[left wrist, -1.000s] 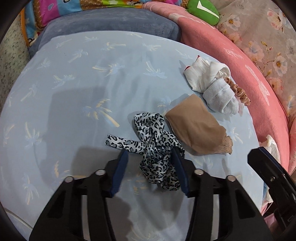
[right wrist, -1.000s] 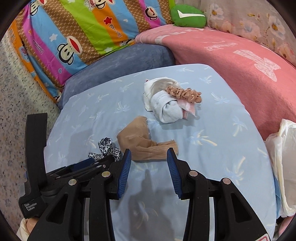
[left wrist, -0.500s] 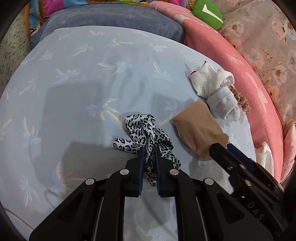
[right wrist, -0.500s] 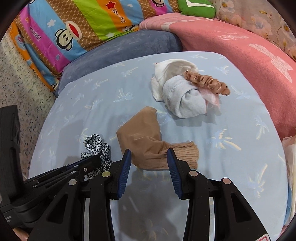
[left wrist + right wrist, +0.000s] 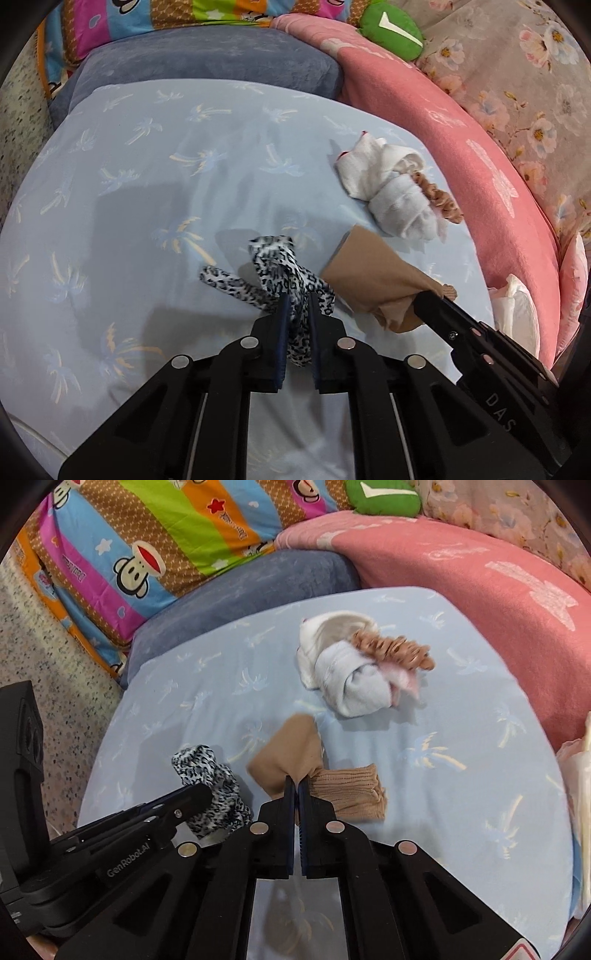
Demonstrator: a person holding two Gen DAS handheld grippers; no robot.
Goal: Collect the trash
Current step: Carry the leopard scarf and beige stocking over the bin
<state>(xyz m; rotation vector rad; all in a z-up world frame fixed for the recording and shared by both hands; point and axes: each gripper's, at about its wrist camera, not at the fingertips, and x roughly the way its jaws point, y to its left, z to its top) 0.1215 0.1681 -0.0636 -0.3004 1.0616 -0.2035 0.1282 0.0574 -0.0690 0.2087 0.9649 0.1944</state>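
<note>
Two grippers closed on cloth scraps lying on a pale blue palm-print sheet (image 5: 155, 155).

The left gripper (image 5: 296, 301) was seen clamped on the leopard-print strip (image 5: 275, 266), its jaws nearly together. The right gripper (image 5: 295, 782) had just been closing and was pinched on the tan stocking (image 5: 295, 751) where the smooth part met the ribbed cuff. A rolled white sock bundle (image 5: 343, 672) with a tan scrunchie (image 5: 395, 651) touching it was left farther back, near the pink blanket (image 5: 480, 576).

Left claw (image 5: 297, 295) pinches leopard-print cloth (image 5: 275, 271) beside tan stocking (image 5: 369, 280).
</note>
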